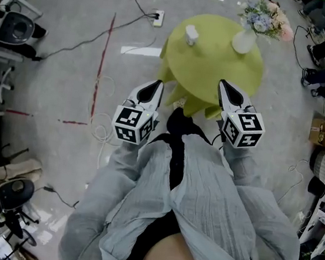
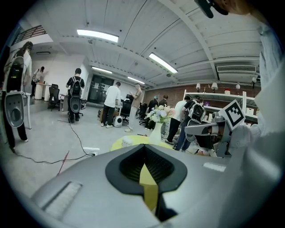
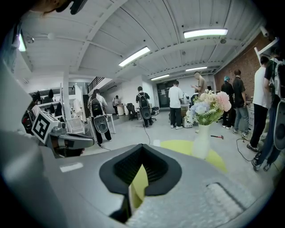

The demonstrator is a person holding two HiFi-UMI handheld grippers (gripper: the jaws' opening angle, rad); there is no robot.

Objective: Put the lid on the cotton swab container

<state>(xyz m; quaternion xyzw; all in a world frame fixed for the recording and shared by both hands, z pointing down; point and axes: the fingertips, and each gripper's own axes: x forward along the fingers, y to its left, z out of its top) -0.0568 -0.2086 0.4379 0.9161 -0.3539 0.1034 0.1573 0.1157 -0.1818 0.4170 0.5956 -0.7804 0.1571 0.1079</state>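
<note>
A small white cotton swab container [image 1: 191,34] stands on the far left part of a round yellow-green table [image 1: 212,67]; from here I cannot make out a separate lid. It also shows small in the left gripper view as a pale tub [image 2: 128,141]. My left gripper [image 1: 158,85] and right gripper [image 1: 223,83] hang side by side at the table's near edge, close to my body and well short of the container. Both are shut, with nothing between their jaws.
A white vase of flowers [image 1: 245,39] stands on the table's far right, and shows as the vase [image 3: 202,140] in the right gripper view. Cables and a power strip [image 1: 158,17] lie on the floor. Chairs and equipment [image 1: 12,29] crowd the left; several people stand in the background.
</note>
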